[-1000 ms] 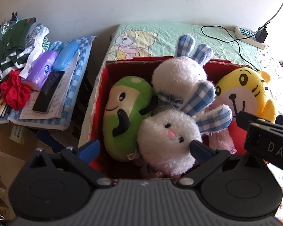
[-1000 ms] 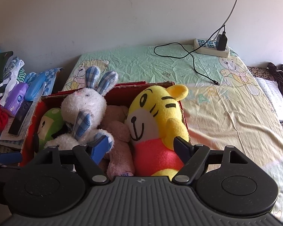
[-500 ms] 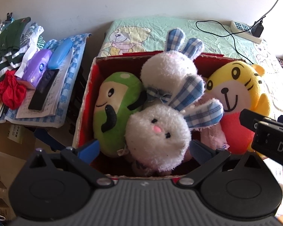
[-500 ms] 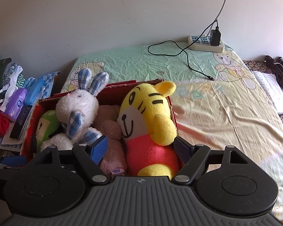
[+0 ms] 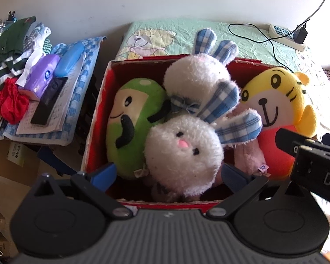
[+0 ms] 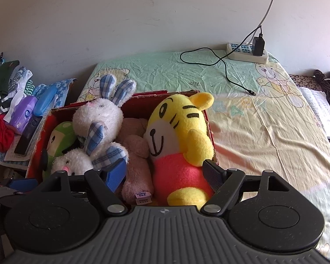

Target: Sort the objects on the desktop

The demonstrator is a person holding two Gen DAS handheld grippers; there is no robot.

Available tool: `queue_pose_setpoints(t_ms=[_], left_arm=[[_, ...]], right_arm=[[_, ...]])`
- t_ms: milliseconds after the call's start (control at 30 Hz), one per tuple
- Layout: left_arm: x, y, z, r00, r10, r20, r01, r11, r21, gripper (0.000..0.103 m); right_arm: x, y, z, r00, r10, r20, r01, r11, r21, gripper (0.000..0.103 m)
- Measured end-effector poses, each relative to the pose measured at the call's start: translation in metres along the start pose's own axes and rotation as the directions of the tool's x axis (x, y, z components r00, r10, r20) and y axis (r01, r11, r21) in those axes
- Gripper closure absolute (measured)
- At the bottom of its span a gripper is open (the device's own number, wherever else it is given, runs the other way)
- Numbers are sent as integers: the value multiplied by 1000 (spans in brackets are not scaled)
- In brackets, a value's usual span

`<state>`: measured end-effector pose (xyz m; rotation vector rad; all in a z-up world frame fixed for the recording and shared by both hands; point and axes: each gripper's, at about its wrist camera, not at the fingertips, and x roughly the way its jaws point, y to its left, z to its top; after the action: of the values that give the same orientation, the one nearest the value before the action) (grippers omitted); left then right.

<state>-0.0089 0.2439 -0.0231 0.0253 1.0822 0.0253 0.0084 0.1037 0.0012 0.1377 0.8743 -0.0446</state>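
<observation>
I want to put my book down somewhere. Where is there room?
The wrinkled green-and-yellow teddy-print bedsheet is bare from the red cardboard box across to the open paper booklet, below the white power strip. The box is stuffed with plush toys, and the blue checked cloth is piled with things.

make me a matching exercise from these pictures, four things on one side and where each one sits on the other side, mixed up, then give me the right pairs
Things:
1. green plush toy
2. yellow tiger plush
3. white power strip
4. purple tissue pack

Places:
A. on the bedsheet by the wall, with a black charger plugged in
B. at the left end of the red box
C. on the cluttered side surface left of the box, outside it
D. at the right end of the red box

Pairs: 1-B, 2-D, 3-A, 4-C
</observation>
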Motion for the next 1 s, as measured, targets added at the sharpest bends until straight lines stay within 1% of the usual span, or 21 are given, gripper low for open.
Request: queue_pose_setpoints(t_ms=[267, 567, 1000], left_arm=[[2, 2, -1, 1000, 4, 5, -4, 1000, -6, 2], [1, 5, -1, 1000, 10, 16, -10, 1000, -9, 1], [-2, 3, -5, 1000, 29, 11, -29, 1000, -3, 1]], right_arm=[[1, 5, 0, 1000, 13, -4, -13, 1000, -11, 24], [2, 12, 0, 1000, 9, -1, -9, 1000, -26, 24], [3, 5, -4, 1000, -4, -9, 4, 1000, -12, 24]])
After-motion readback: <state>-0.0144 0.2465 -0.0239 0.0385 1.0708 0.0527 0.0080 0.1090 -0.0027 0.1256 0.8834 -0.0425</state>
